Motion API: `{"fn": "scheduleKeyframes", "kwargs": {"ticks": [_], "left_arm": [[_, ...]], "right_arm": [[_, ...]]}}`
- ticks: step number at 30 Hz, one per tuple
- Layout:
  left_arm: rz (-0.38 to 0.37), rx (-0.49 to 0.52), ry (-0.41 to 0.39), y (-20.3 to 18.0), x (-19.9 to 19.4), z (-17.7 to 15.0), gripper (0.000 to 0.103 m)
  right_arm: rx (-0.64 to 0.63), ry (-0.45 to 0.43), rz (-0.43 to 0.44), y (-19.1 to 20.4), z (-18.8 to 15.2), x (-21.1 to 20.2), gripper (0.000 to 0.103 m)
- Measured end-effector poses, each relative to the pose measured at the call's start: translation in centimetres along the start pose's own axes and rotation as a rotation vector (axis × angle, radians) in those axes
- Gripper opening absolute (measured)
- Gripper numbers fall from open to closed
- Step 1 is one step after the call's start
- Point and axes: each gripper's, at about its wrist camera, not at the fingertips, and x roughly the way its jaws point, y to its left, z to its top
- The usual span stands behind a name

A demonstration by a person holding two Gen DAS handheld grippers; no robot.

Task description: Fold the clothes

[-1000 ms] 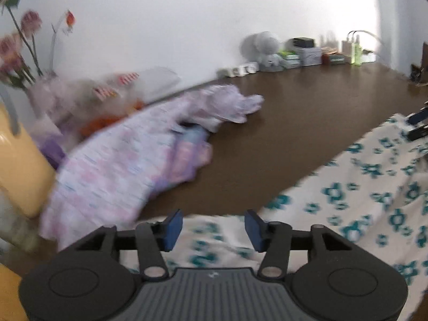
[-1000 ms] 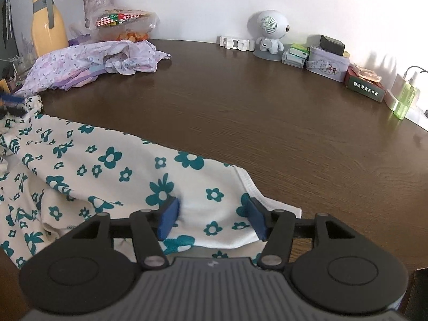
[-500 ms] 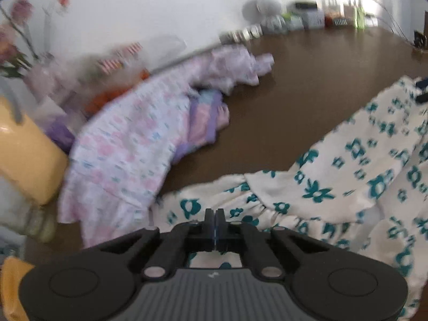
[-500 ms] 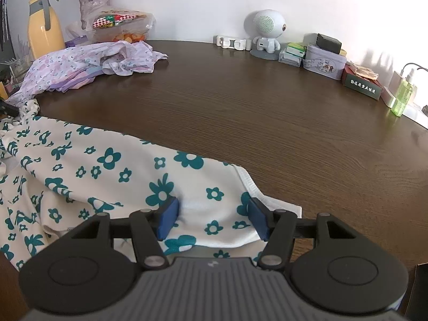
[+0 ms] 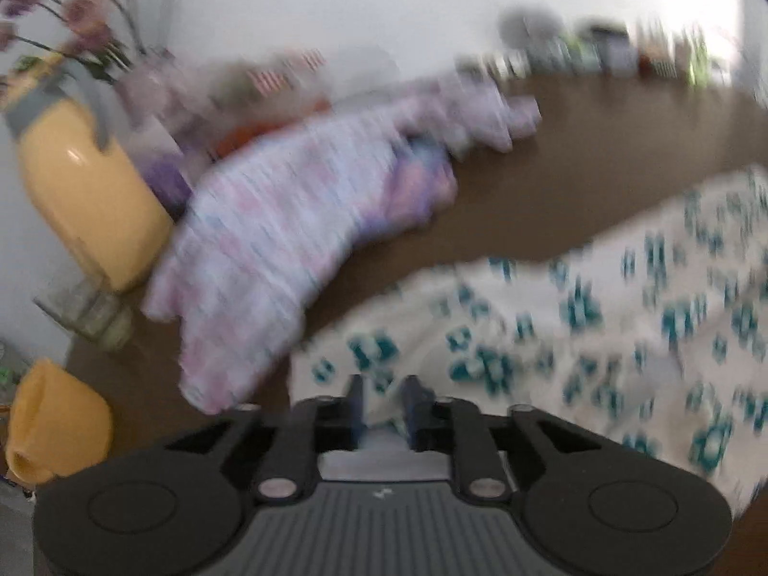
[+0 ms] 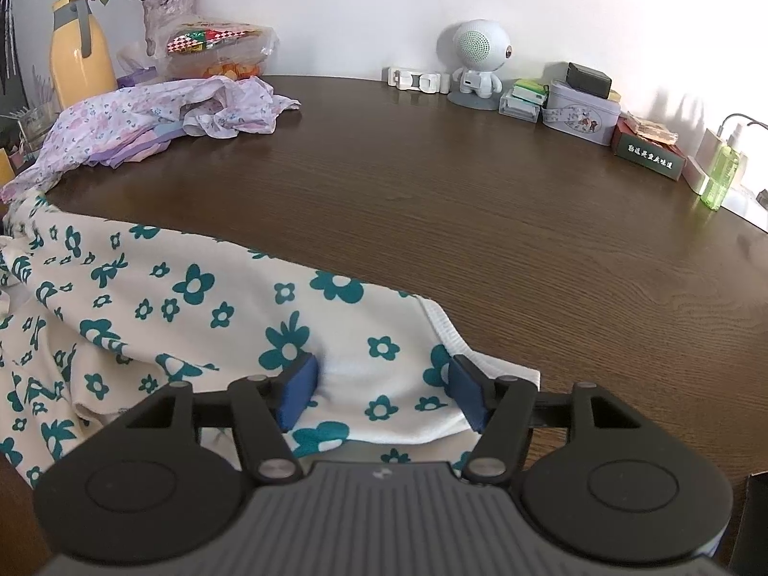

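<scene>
Floral garment [image 6: 201, 317] spread on bench [image 6: 480, 201]. Soft, light, limp: will sag; take hold at hem edges. Left claw [image 5: 382, 405] jaws just opening, narrow gap, cloth between. Right claw [image 6: 381, 396] spread over hem, not pinching.

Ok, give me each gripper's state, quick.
Left gripper: open, jaws just been opening, floral garment between them.
Right gripper: open wide over the floral garment, gripping nothing.

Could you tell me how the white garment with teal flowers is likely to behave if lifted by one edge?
The white floral garment lies rumpled in soft folds, so it would probably drape limply and sag. It looks thin, so likely light. On the smooth wooden table it would probably slide rather than catch.
</scene>
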Motion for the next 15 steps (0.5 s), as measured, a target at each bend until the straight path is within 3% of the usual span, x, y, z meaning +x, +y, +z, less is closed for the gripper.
{"fn": "scheduleKeyframes", "kwargs": {"ticks": [3, 6, 10, 15], "left_arm": [[-0.107, 0.032, -0.079, -0.7, -1.4, 1.2, 0.031], [-0.159, 0.149, -0.056, -3.3, -0.6, 1.6, 0.032], [-0.088, 0.234, 0.059, -5.7, 2.9, 1.1, 0.033], [-0.114, 0.168, 0.058, -4.3, 2.6, 1.1, 0.035]], "right_arm": [[0.002, -0.001, -0.001, 0.0, 0.0, 0.0, 0.063], [0.005, -0.003, -0.003, 0.1, 0.0, 0.0, 0.064], [0.007, -0.004, -0.003, 0.0, -0.1, 0.0, 0.064], [0.008, -0.008, 0.002, -0.1, -0.2, 0.0, 0.065]]}}
